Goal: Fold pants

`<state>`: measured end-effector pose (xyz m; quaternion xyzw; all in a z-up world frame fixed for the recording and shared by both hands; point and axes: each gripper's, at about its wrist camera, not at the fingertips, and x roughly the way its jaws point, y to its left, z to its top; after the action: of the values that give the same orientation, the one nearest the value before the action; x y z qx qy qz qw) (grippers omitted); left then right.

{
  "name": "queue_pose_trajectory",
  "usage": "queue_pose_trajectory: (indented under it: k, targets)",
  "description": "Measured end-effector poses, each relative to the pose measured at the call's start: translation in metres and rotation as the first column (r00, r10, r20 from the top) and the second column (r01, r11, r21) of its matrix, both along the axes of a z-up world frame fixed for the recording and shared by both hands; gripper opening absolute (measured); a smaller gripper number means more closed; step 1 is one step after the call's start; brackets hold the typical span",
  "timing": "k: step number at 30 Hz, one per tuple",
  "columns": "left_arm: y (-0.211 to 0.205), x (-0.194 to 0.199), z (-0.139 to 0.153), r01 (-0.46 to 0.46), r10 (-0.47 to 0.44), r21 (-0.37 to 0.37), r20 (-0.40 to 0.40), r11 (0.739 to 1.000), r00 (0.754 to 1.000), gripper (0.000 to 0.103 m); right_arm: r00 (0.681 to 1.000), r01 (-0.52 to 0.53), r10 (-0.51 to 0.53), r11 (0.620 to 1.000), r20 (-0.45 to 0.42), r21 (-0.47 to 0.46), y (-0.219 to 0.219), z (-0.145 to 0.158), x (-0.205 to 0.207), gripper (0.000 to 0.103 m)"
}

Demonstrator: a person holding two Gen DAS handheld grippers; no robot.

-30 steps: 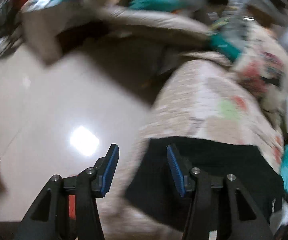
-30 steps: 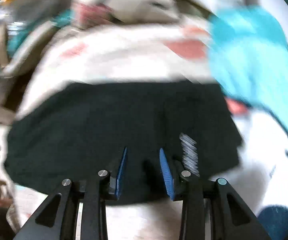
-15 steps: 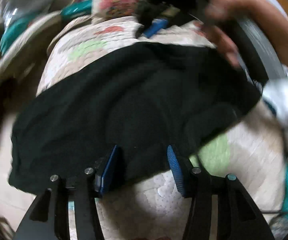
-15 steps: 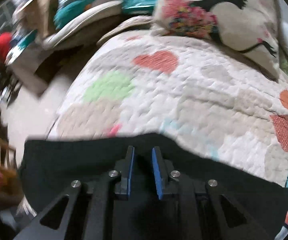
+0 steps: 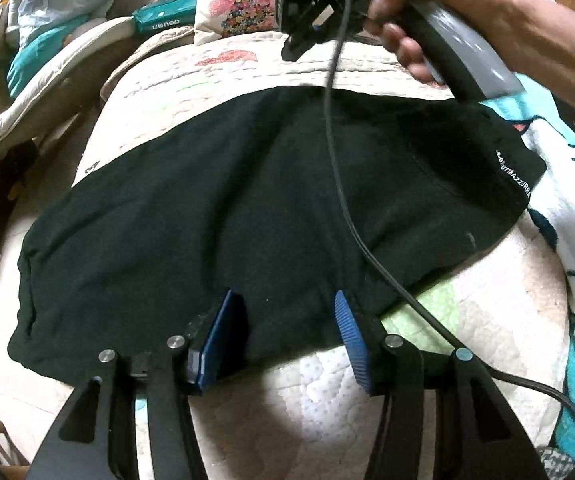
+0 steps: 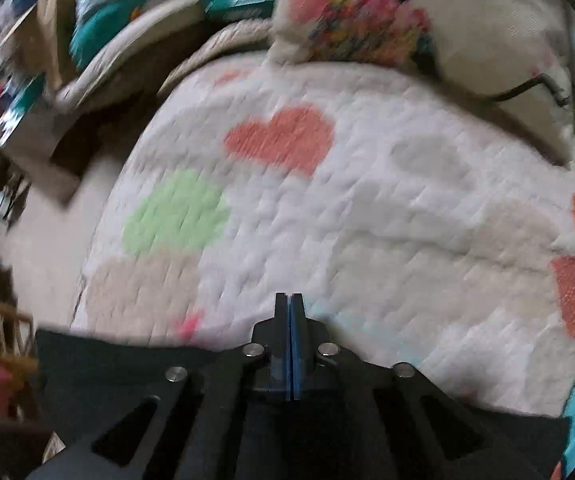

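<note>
Closing since half a second ago, my right tool (image 6: 290, 312) now shows its pads pressed flat together; whether a fold of the pants (image 5: 247, 200) is pinched between them I cannot tell, though dark cloth lies under its body. My left tool (image 5: 283, 328) has stayed wide apart, hovering over the near hem at 6 o'clock. I judge the first fold is about to be lifted from the far edge. The pants lie spread flat across the quilt (image 6: 367, 208) on the bed, a floral pillow (image 6: 407, 20) at 12 o'clock, cluttered bags (image 5: 47, 12) at 10 o'clock.
</note>
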<state>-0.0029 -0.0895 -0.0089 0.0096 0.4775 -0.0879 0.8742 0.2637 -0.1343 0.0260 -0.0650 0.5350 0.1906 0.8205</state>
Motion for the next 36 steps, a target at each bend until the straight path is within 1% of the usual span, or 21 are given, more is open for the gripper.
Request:
queue_pose_trajectory:
  k: [3, 5, 7, 8, 9, 12, 14, 15, 18, 19, 21, 22, 23, 24, 25, 26, 28, 30, 32, 34, 36]
  targets:
    - [0.001, 0.0, 0.0, -0.003, 0.003, -0.006, -0.004, 1.0, 1.0, 0.052, 0.999, 0.024, -0.022, 0.999, 0.031, -0.044, -0.004, 0.004, 0.01, 0.001]
    - [0.0, 0.0, 0.001, -0.004, 0.004, -0.002, -0.006, 1.0, 1.0, 0.052, 1.0, -0.002, 0.002, 1.0, -0.003, 0.006, -0.008, 0.003, 0.008, 0.002]
    - [-0.001, -0.002, 0.001, -0.007, 0.007, 0.003, -0.006, 1.0, 1.0, 0.052, 0.998, -0.018, 0.021, 0.999, -0.062, 0.052, -0.01, 0.0, 0.002, 0.01]
    - [-0.002, -0.003, 0.001, -0.007, 0.007, 0.006, -0.005, 1.0, 1.0, 0.052, 0.997, -0.026, 0.031, 0.998, -0.076, 0.054, -0.009, -0.004, -0.002, 0.023]
    - [-0.002, -0.003, 0.001, -0.008, 0.008, 0.008, -0.004, 1.0, 1.0, 0.052, 0.996, -0.041, 0.045, 0.998, -0.083, 0.053, -0.007, -0.006, -0.009, 0.025]
    - [-0.002, -0.002, 0.0, -0.009, 0.009, 0.012, 0.0, 1.0, 1.0, 0.052, 0.996, -0.059, 0.06, 0.998, -0.062, 0.006, 0.006, -0.014, -0.029, 0.025]
    - [-0.002, -0.002, 0.0, -0.009, 0.009, 0.011, 0.001, 1.0, 1.0, 0.052, 0.996, -0.068, 0.069, 0.998, -0.063, 0.018, 0.013, -0.02, -0.043, 0.025]
    - [-0.002, -0.002, 0.0, -0.011, 0.011, 0.012, 0.001, 1.0, 1.0, 0.053, 0.995, -0.076, 0.076, 0.997, -0.064, 0.003, 0.018, -0.024, -0.047, 0.025]
    - [-0.002, -0.002, 0.0, -0.009, 0.009, 0.012, 0.0, 1.0, 1.0, 0.053, 0.995, -0.092, 0.089, 0.993, -0.054, -0.07, 0.028, -0.04, -0.041, 0.022]
    - [-0.002, -0.002, 0.001, -0.009, 0.009, 0.011, -0.001, 1.0, 1.0, 0.053, 0.996, -0.089, 0.087, 0.991, -0.023, -0.099, 0.031, -0.041, -0.032, 0.02]
    - [-0.002, -0.001, 0.002, -0.01, 0.01, 0.001, -0.013, 1.0, 1.0, 0.053, 0.999, -0.04, 0.043, 0.981, 0.016, -0.191, 0.029, -0.04, -0.016, 0.02]
    - [0.0, 0.0, 0.004, -0.012, 0.012, -0.013, -0.022, 1.0, 1.0, 0.052, 1.0, 0.012, -0.008, 0.982, 0.026, -0.187, 0.023, -0.032, -0.006, 0.02]
    - [0.004, 0.001, 0.006, -0.014, 0.013, -0.047, -0.035, 0.999, 0.999, 0.052, 0.999, 0.027, -0.023, 0.988, 0.028, -0.152, 0.018, -0.025, -0.004, 0.021]
    - [0.006, 0.002, 0.007, -0.016, 0.013, -0.069, -0.043, 0.998, 0.999, 0.052, 0.999, 0.039, -0.036, 0.996, 0.035, -0.077, 0.008, -0.012, -0.004, 0.023]
    - [0.011, 0.004, 0.009, -0.024, 0.017, -0.116, -0.06, 0.993, 0.998, 0.052, 0.998, 0.046, -0.045, 0.999, 0.041, -0.019, -0.003, 0.002, -0.007, 0.023]
    - [0.015, 0.005, 0.011, -0.031, 0.021, -0.146, -0.069, 0.989, 0.997, 0.052, 0.997, 0.054, -0.054, 0.998, 0.048, 0.012, -0.017, 0.016, -0.013, 0.024]
    - [0.026, 0.007, 0.017, -0.058, 0.044, -0.203, -0.076, 0.977, 0.996, 0.052, 0.996, 0.066, -0.069, 0.997, 0.059, 0.041, -0.044, 0.035, -0.031, 0.03]
    - [0.033, 0.007, 0.021, -0.082, 0.071, -0.206, -0.06, 0.975, 0.996, 0.052, 0.994, 0.092, -0.095, 0.994, 0.053, 0.062, -0.073, 0.045, -0.054, 0.037]
    - [0.04, 0.009, 0.023, -0.112, 0.105, -0.186, -0.046, 0.976, 0.993, 0.052, 0.991, 0.128, -0.13, 0.991, 0.03, 0.049, -0.099, 0.041, -0.081, 0.037]
    - [0.047, 0.014, 0.019, -0.148, 0.14, -0.165, -0.056, 0.975, 0.989, 0.052, 0.988, 0.153, -0.153, 0.988, -0.024, 0.031, -0.116, 0.026, -0.11, 0.037]
    - [0.052, 0.016, 0.013, -0.175, 0.166, -0.129, -0.074, 0.976, 0.983, 0.052, 0.98, 0.178, -0.179, 0.984, -0.085, -0.012, -0.124, -0.001, -0.137, 0.037]
